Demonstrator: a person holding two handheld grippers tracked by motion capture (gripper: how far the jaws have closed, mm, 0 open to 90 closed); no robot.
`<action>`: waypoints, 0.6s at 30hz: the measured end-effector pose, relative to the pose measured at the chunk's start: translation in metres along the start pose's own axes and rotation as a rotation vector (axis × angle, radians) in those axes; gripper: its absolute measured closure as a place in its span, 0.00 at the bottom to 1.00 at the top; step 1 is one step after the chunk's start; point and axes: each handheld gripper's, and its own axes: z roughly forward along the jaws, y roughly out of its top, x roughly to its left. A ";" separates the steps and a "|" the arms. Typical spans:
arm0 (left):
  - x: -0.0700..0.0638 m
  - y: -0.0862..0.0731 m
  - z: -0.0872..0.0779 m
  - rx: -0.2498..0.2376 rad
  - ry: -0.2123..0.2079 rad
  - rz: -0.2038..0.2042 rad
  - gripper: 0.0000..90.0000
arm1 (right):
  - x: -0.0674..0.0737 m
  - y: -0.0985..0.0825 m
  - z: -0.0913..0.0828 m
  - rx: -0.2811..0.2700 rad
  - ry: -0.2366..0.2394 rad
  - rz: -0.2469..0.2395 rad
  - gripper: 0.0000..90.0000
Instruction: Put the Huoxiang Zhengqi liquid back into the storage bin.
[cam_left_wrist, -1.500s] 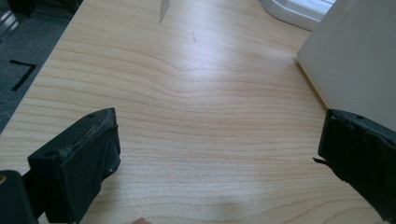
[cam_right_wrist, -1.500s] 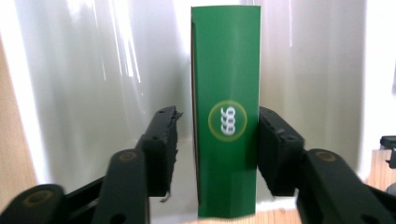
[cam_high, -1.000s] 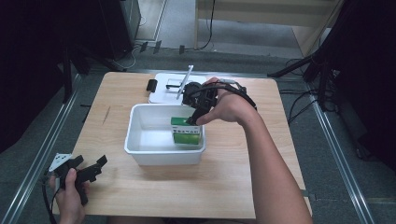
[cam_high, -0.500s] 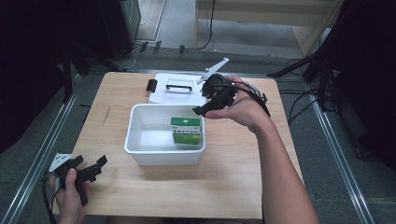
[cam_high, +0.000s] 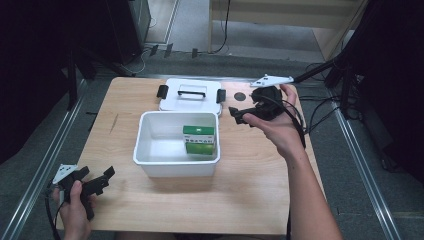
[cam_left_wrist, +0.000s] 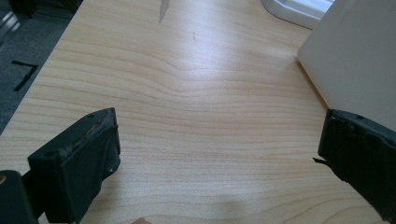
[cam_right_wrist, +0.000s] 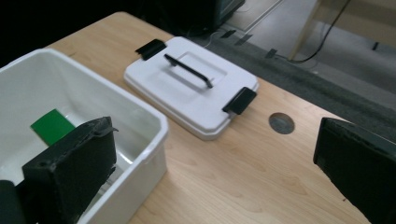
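Note:
A white plastic bin (cam_high: 150, 162) stands mid-table with a green box (cam_high: 200, 139) upright inside, near its right wall. The bin's white lid (cam_high: 190, 95), with a black handle and clips, lies flat behind it. My right gripper (cam_high: 237, 116) hovers to the right of the bin, pointing left; its jaws have just been opening and stand open with nothing between them. In the right gripper view (cam_right_wrist: 215, 172) I look past the bin's rim (cam_right_wrist: 156, 123) at the green box (cam_right_wrist: 52, 125) and the lid (cam_right_wrist: 191, 88). My left gripper (cam_high: 105, 180) rests open at the front left corner.
A round hole (cam_high: 240, 96) sits in the wooden tabletop right of the lid. In the left gripper view (cam_left_wrist: 219, 158) bare wood lies between the jaws, with the bin's wall (cam_left_wrist: 359, 60) at the right. Metal rails run along both table sides.
My right gripper has drawn back from over the bin to its right, and its jaws have spread apart. The green box stays in the bin. The left gripper has not moved.

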 end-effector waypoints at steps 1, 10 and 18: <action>0.000 0.000 0.000 0.000 0.000 0.000 0.00 | -0.002 -0.003 -0.002 -0.011 -0.012 0.012 0.00; 0.000 0.000 0.000 0.000 0.002 0.004 0.00 | -0.017 -0.034 -0.016 -0.060 -0.114 0.051 0.00; -0.001 0.000 0.000 0.002 0.004 0.005 0.00 | -0.030 -0.069 -0.027 -0.091 -0.177 0.080 0.00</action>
